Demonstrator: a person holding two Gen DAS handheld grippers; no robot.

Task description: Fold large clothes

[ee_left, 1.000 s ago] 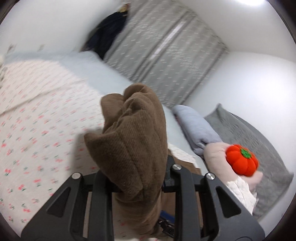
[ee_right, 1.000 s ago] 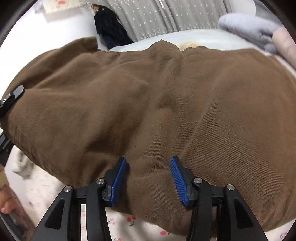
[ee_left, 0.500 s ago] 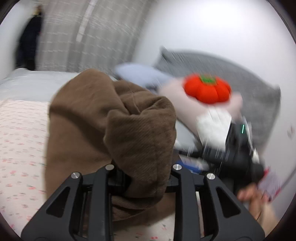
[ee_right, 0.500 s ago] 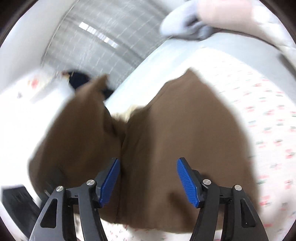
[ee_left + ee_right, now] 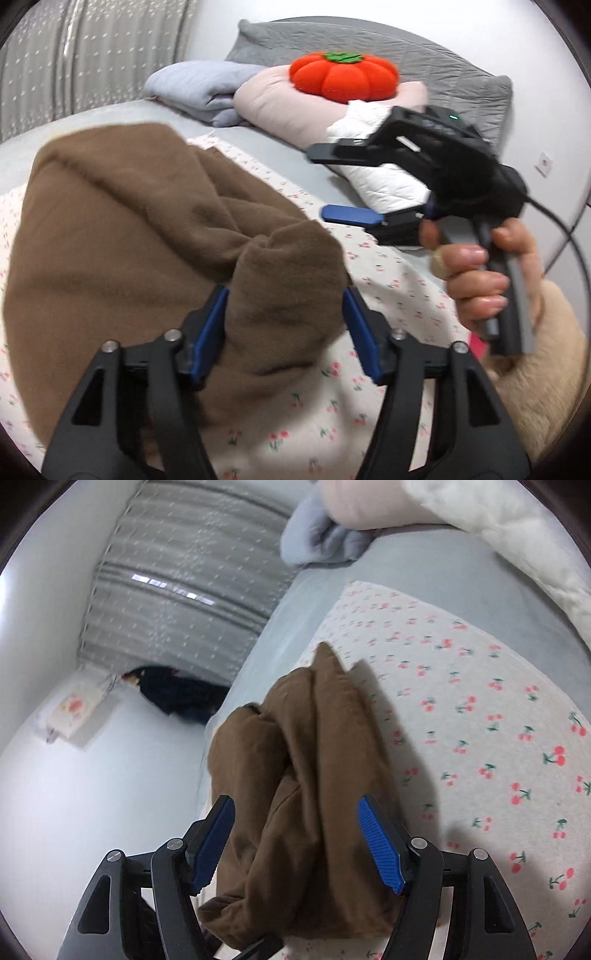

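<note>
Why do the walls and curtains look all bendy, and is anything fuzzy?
Left wrist view: the fisheye lens curves the curtain at the edges; the other gripper and the hand on it are slightly smeared. Right wrist view: the curtain bows too and looks soft, and the brown garment casts a dark shadow on the cherry-print sheet.

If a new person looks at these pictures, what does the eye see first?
First, the brown garment, bunched on the cherry-print sheet and lying between the blue pads of both open grippers. Next, the bright orange pumpkin cushion on the pink pillow at the head of the bed.
</note>
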